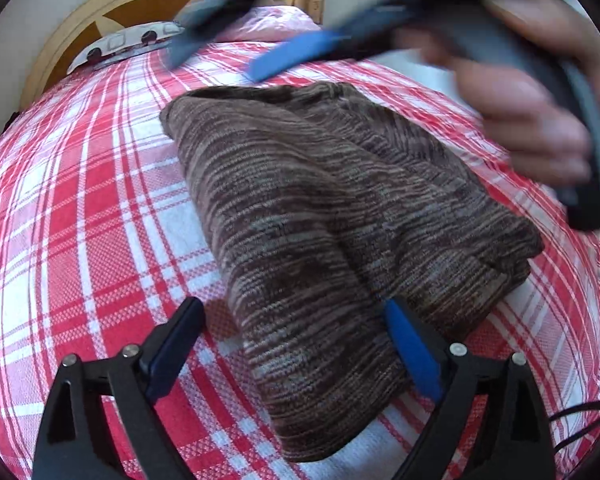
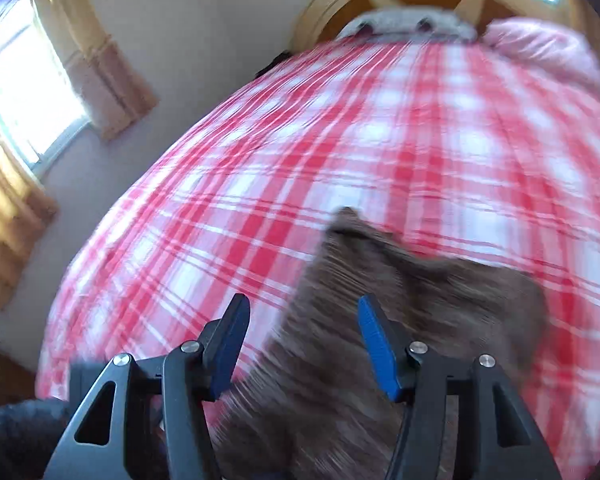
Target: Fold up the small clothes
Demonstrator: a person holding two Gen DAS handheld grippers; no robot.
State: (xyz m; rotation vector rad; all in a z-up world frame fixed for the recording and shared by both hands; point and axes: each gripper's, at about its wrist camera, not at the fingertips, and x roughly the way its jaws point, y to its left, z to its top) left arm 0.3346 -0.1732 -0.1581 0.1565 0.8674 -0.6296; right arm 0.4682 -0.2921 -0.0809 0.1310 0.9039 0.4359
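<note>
the brown striped knit garment (image 1: 320, 216) lies folded on my bed — a thick, layered bundle running diagonally, one narrow end near me, the other corner pointing away. a lengthwise crease splits its top. from my right side it (image 2: 380, 340) is blurred — a dark mass.

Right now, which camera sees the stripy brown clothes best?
The left wrist view: the brown striped garment lies sharp and whole, folded on the checked bedspread. The right wrist view shows only its blurred upper part.
</note>
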